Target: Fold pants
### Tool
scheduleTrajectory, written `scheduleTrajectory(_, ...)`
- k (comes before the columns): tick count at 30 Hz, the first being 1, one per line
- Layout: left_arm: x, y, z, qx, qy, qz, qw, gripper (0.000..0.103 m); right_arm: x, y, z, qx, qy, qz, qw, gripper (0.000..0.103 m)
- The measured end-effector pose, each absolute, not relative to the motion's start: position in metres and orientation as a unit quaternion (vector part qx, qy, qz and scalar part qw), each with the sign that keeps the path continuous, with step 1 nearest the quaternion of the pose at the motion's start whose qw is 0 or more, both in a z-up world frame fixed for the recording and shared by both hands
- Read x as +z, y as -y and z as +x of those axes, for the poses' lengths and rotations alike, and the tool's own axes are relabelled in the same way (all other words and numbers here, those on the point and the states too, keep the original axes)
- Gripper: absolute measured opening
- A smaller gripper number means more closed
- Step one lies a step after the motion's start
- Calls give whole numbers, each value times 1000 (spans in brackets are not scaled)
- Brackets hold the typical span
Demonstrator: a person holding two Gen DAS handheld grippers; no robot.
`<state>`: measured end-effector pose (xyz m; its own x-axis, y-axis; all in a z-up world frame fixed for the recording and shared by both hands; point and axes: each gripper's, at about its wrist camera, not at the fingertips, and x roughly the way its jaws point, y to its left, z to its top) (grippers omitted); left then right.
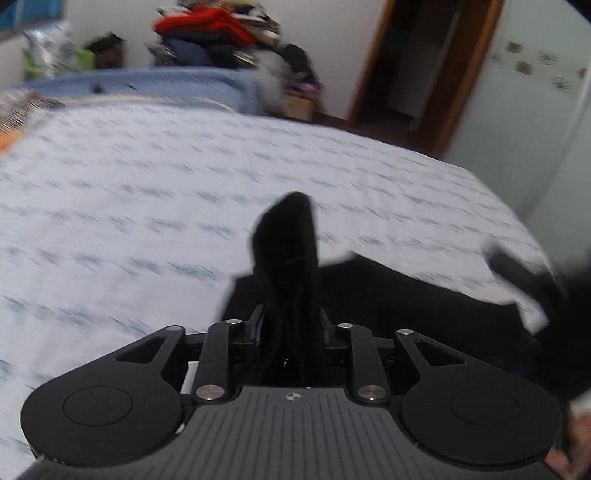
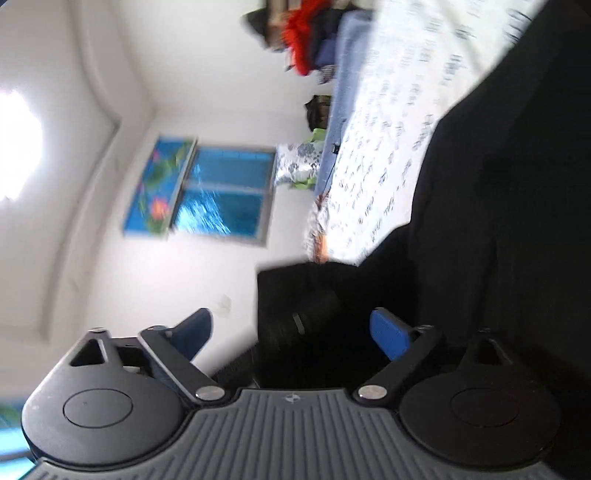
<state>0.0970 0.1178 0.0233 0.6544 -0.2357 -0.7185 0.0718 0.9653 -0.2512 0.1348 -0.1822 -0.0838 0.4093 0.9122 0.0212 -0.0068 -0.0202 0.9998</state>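
Black pants on a print-sheeted bed in a cluttered bedroom.
The left tongs (image 1: 288, 325) pinch a bunched fold of the pants (image 1: 388, 295), the rest lying just beyond on the bed (image 1: 147, 203); the right tongs (image 2: 295, 332) stand spread, cloth between the pads untouched; ahead, a clothes pile (image 1: 207, 29) and doorway (image 1: 417, 62).

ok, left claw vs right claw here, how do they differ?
Left claw is closed on a bunched fold of the black pants, which sticks up between its fingers; right claw stands wide open, blue pads bare, gripping nothing. Left wrist view looks down across the bed; right wrist view is rolled sideways, the bed running up the frame. Both sit right at the pants, and both views are motion-blurred.
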Motion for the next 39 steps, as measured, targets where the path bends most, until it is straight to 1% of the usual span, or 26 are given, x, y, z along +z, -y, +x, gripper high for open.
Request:
scheduleTrajectory(1, 10, -112, 96, -103, -418, -114, 895, 35, -89, 182, 144, 385, -388, 602, 582, 103)
scheduleTrajectory(3, -21, -109, 95, -118, -437, -142, 880, 38, -98, 172, 162, 369, -440, 566, 592, 103)
scheduleTrajectory(4, -33, -113, 95, -116, -436, -162, 878, 45, -100, 166, 166, 373, -454, 549, 594, 103)
scheduleTrajectory(6, -39, -127, 88, -114, -414, -214, 877, 42, -90, 160, 168, 385, -459, 519, 609, 103)
scheduleTrajectory(10, -41, -150, 74, -150, -392, -293, 859, 49, -85, 149, 169, 400, -484, 476, 615, 103)
scheduleTrajectory(12, -43, -164, 65, -179, -378, -339, 843, 50, -81, 145, 165, 404, -488, 461, 621, 103)
scheduleTrajectory(17, -57, -196, 46, -193, -348, -437, 807, 50, -85, 152, 158, 397, -489, 478, 612, 103)
scheduleTrajectory(21, -58, -213, 27, -173, -322, -461, 808, 50, -79, 152, 154, 390, -497, 450, 631, 103)
scheduleTrajectory(24, -52, -220, 9, -153, -317, -457, 817, 50, -65, 141, 142, 387, -504, 377, 674, 102)
scheduleTrajectory(25, -50, -223, 4, -147, -315, -455, 820, 51, -60, 135, 136, 391, -502, 347, 689, 95)
scheduleTrajectory(26, -46, -228, 2, -144, -311, -453, 823, 52, -57, 131, 131, 389, -501, 320, 703, 80)
scheduleTrajectory(28, -36, -236, -10, -136, -298, -450, 831, 56, -56, 125, 123, 379, -504, 286, 721, 68)
scheduleTrajectory(30, -28, -243, -20, -124, -281, -448, 840, 61, -58, 124, 116, 371, -493, 280, 735, 55)
scheduleTrajectory(31, -25, -247, -24, -119, -273, -450, 842, 67, -58, 123, 113, 365, -490, 271, 743, 43)
scheduleTrajectory(32, -23, -250, -26, -114, -266, -452, 844, 72, -59, 123, 111, 361, -488, 269, 748, 41)
scheduleTrajectory(37, -23, -260, -32, -94, -269, -452, 845, 73, -57, 120, 115, 329, -503, 290, 745, 43)
scheduleTrajectory(39, -26, -258, -31, -96, -272, -452, 844, 73, -54, 119, 110, 313, -505, 298, 747, 46)
